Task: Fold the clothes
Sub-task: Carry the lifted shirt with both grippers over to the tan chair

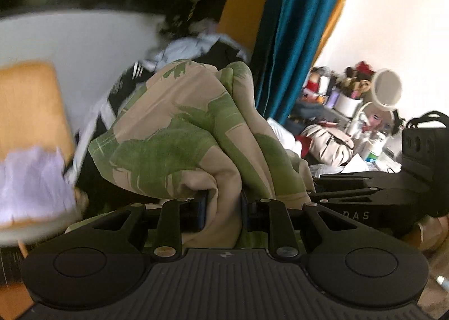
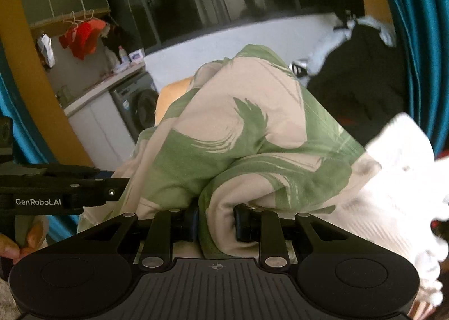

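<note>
Between the two fingers of the left claw (image 1: 223,214) sits a thick fold of a beige garment with green brush-stroke print (image 1: 179,135), pinched firmly. From that pinch the cloth rises up and away from the camera in a bunched, rumpled mass, its long run heading toward the upper middle of the left wrist view, where it peaks in two rounded humps. The right claw (image 2: 214,221) grips another fold of the same garment (image 2: 247,129), its fingers narrowed onto the fabric; there too the cloth mounds upward and away, leaning slightly right. The garment hangs gathered between the two claws rather than spread flat, and no clear hem, collar or sleeve can be made out, so which end points where cannot be told.

Each claw shows in the other's camera: the right one lies at the right edge of the left wrist view, the left one at the left edge of the right wrist view, both level with the held folds and just beside the cloth. Fingertips of a hand (image 2: 16,247) show beneath the left claw's body.

Behind the garment lies a pile of dark and white clothes (image 1: 196,45), with a teal curtain (image 1: 291,39) beside it. A white ribbed cloth (image 2: 393,179) lies to the right, touching the printed garment. A lavender cloth (image 1: 31,179) rests blurred on an orange surface at left.
</note>
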Demonstrator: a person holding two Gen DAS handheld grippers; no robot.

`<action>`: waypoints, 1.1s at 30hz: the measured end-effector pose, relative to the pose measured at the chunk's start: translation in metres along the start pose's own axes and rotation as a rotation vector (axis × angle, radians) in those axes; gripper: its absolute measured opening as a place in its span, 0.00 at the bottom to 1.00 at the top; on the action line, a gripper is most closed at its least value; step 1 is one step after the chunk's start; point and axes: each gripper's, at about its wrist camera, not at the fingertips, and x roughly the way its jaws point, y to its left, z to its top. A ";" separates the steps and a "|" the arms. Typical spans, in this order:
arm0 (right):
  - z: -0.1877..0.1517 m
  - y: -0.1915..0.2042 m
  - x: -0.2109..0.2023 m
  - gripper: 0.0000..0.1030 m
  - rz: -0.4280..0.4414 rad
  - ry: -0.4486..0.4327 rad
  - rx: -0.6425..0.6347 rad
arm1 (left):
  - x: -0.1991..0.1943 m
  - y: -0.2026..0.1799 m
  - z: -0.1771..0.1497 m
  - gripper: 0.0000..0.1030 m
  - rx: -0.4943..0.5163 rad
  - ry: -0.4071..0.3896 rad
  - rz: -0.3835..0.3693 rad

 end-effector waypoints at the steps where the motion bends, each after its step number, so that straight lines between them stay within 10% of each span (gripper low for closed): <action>1: 0.003 0.012 0.007 0.22 -0.011 -0.010 0.014 | -0.007 0.013 0.004 0.22 0.013 -0.003 -0.004; 16: 0.021 0.216 0.142 0.22 -0.032 0.037 -0.011 | -0.099 0.207 0.000 0.22 -0.010 -0.022 0.010; 33: 0.059 0.234 0.343 0.22 0.050 0.234 -0.066 | -0.016 0.385 0.014 0.22 -0.201 0.071 0.104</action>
